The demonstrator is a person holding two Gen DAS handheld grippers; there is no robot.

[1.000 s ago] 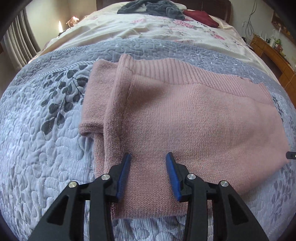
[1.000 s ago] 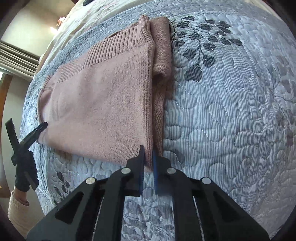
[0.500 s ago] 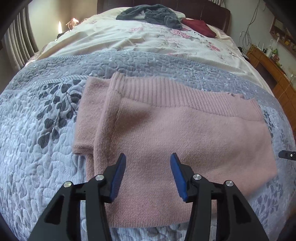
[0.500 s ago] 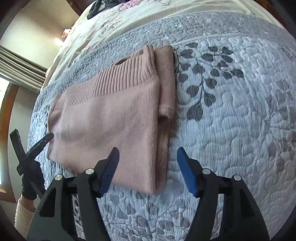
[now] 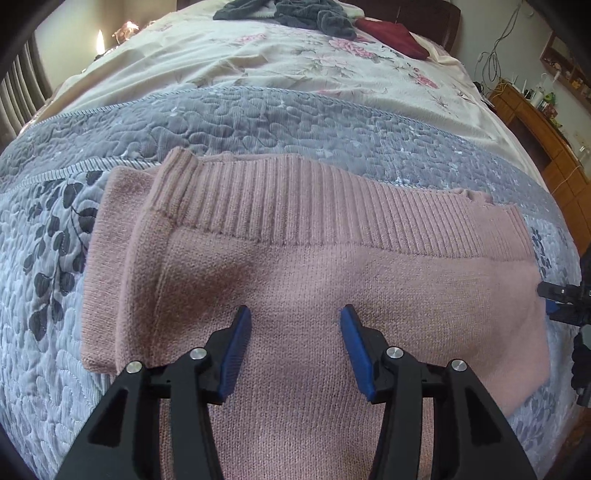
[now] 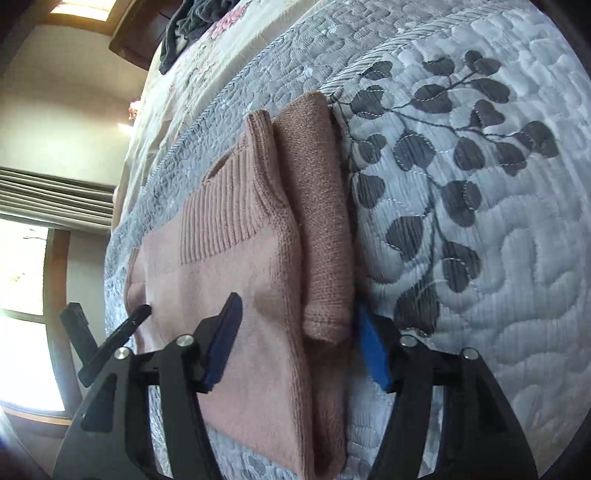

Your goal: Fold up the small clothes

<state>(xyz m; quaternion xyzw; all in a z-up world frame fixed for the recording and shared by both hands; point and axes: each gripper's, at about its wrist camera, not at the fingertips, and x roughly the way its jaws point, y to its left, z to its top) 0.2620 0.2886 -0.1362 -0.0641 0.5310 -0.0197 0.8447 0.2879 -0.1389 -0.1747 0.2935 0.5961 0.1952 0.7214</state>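
On a grey quilted bedspread (image 5: pixel 229 129), we have a pink knit sweater (image 5: pixel 332 280) lying flat, folded into a wide band with its ribbed hem (image 5: pixel 303 199) along the far edge. Our left gripper (image 5: pixel 295 325) hangs over the cloth with its blue pads spread wide and nothing between them. Our right gripper (image 6: pixel 297 332) is likewise parted, its jaws straddling the cuff end of the tucked sleeve (image 6: pixel 321 236) at one short end of the sweater; whether the pads touch the knit we cannot tell.

The long axis of the sweater runs side to side across the left wrist view and away from the right gripper in its own view. That puts the right gripper at one short end, lined up with the length of the band, while the left sits nearer the middle of the near long edge. We judge the next fold would carry one short end over toward the other, so the right gripper is the better placed to start it. Loose dark clothes (image 5: pixel 295 11) wait far up the bed, well apart from the work.
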